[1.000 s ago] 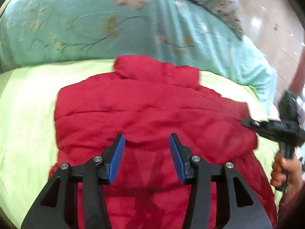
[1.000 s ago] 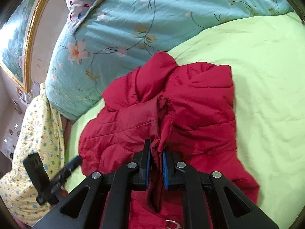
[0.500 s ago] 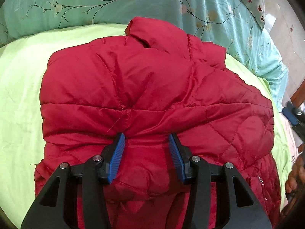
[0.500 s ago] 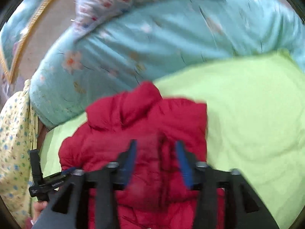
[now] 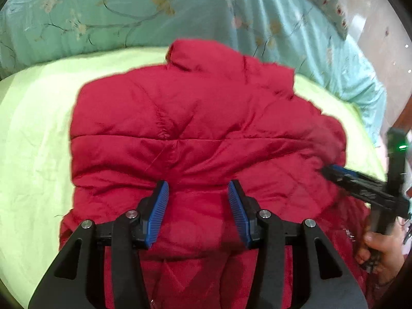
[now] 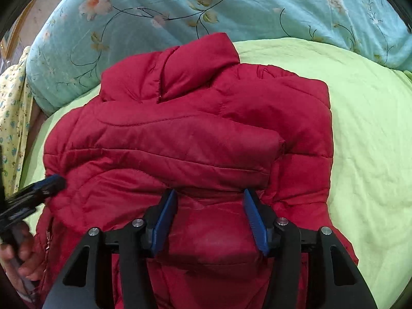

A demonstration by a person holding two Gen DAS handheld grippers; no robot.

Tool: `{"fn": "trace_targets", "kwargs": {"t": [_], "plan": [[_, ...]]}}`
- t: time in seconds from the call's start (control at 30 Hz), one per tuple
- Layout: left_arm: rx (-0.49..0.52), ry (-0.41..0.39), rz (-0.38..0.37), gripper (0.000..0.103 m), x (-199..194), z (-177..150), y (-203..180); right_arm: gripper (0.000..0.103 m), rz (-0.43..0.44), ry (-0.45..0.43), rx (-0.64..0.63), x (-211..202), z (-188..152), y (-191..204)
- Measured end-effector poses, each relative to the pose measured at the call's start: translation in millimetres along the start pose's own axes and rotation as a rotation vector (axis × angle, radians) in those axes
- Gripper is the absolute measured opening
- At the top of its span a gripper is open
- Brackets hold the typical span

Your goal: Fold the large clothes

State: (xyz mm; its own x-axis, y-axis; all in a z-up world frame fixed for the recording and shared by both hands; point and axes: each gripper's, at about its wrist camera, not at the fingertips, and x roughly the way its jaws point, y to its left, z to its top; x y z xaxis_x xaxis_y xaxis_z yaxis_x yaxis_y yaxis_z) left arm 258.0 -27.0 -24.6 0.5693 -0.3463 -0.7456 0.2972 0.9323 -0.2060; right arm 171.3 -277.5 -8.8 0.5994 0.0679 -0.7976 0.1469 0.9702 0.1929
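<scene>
Jacket (image 5: 200, 128), red and quilted, lies partly folded on the green sheet (image 5: 33, 139), collar toward the floral quilt (image 6: 231, 2). From left to right, the left gripper (image 5: 198, 193) and the right gripper (image 6: 209, 200) both hang over its lower half with jaws spread wide, gripping nothing. Puffy, slick padding looks likely to spring open, and a shallow pinch could slip off or lift only the top layer, dragging the sleeve out of line.
</scene>
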Motion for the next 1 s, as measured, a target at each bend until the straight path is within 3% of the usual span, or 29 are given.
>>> {"fn": "trace_targets", "kwargs": {"t": [0.1, 0.27, 0.5, 0.67, 1.0], "plan": [[-0.030, -0.034, 0.050, 0.047, -9.1, -2.4, 13.7, 0.056, -0.002, -0.004, -0.001, 2.7, -0.6, 1.6], [-0.064, 0.031, 0.059, 0.047, 12.6, -7.2, 30.8, 0.056, 0.002, -0.004, -0.002, 3.2, -1.0, 3.7], [-0.047, 0.039, 0.094, 0.047, 21.4, -9.8, 24.7, 0.057, 0.007, -0.054, -0.008, -26.5, 0.2, 9.6], [-0.027, 0.038, 0.097, 0.047, 21.3, -10.3, 24.4, 0.057, -0.012, 0.018, -0.008, -0.8, -7.2, 1.8], [-0.032, 0.044, 0.086, 0.047, 10.1, -15.3, 27.2, 0.058, -0.004, 0.022, 0.017, 12.7, -6.7, -3.6]]}}
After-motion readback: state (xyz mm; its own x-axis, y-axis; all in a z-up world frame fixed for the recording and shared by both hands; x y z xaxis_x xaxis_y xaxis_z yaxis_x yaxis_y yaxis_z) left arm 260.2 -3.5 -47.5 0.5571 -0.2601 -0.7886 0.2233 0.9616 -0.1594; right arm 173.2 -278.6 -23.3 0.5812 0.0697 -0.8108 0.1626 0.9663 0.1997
